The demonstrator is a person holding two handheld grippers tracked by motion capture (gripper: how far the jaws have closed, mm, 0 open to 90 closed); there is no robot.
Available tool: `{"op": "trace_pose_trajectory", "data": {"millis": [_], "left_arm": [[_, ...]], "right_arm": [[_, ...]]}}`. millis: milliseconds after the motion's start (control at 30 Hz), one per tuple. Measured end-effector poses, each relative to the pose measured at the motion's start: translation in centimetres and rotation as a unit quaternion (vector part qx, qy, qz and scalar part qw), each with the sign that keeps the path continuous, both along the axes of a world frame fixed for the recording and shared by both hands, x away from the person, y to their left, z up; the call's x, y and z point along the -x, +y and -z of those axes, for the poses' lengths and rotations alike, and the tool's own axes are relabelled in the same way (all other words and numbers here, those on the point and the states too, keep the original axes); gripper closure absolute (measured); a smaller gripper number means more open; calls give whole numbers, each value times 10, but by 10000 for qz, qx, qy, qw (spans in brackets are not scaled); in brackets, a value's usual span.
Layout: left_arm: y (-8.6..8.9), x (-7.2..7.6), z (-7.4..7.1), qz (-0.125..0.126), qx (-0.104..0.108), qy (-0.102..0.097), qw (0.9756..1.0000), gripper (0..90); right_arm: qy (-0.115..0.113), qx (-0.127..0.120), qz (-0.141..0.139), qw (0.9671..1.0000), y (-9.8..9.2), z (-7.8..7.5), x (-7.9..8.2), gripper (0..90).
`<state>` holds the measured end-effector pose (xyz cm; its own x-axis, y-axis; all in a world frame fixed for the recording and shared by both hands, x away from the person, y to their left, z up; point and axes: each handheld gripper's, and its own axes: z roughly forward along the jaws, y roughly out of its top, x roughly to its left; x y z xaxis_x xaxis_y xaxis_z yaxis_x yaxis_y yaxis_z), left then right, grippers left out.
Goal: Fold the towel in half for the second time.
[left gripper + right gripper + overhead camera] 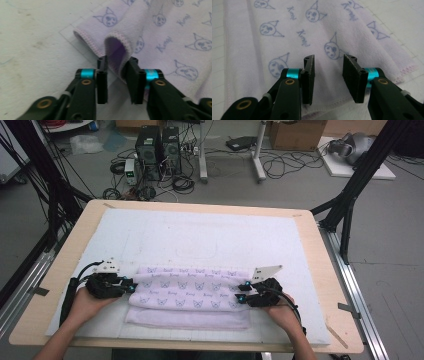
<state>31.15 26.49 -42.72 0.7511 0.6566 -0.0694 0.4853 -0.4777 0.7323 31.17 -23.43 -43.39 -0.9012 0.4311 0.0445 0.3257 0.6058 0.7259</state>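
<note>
Light wooden table (pixel 322 270) carrying white mat (pixel 200 232) over most of its top, bare wood showing along edges. Folded lilac towel (pixel 192 295) with cat-face print lying flat on mat's near half, long side running left to right.

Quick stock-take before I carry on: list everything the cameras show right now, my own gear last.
towel: one, pale lilac with a blue cartoon print, folded, near edge of the mat
mat: one, white, covering the table top
table: one, light wood
computer towers: two, black, on the floor beyond the table
cardboard box: one, brown, far floor
left gripper: one, black with teal rings, at the towel's left end, a raised fold between its jaws
right gripper: one, black with teal rings, jaws apart over the towel's right end
hands: two, holding the grippers
</note>
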Motion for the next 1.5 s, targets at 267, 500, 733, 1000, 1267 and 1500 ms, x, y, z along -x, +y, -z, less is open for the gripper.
{"op": "trace_pose_trajectory", "data": {"millis": [267, 500, 733, 1000, 1267, 1500], "left_arm": [[6, 15, -30, 12, 225, -433, 9988, 664], [-10, 16, -27, 564, 192, -428, 9973, 753], [-21, 2, 0, 664, 21, -159, 9977, 728], [-29, 3, 10, 715, -122, -209, 9971, 755], [-27, 8, 3, 660, -90, -291, 9974, 880], [-11, 39, -29, 730, 219, -612, 9952, 881]], "right_arm": [[-287, -186, -64, 9994, -5, -14, 8, 630], [-341, -246, -93, 9991, -4, -14, 5, 670], [-285, -153, -64, 9995, -2, -9, 0, 677], [-163, 34, -81, 9998, 1, 7, -3, 723], [-86, -51, -137, 9999, 1, 2, 0, 874], [-343, -446, -287, 9980, -8, -27, 23, 875]]}}
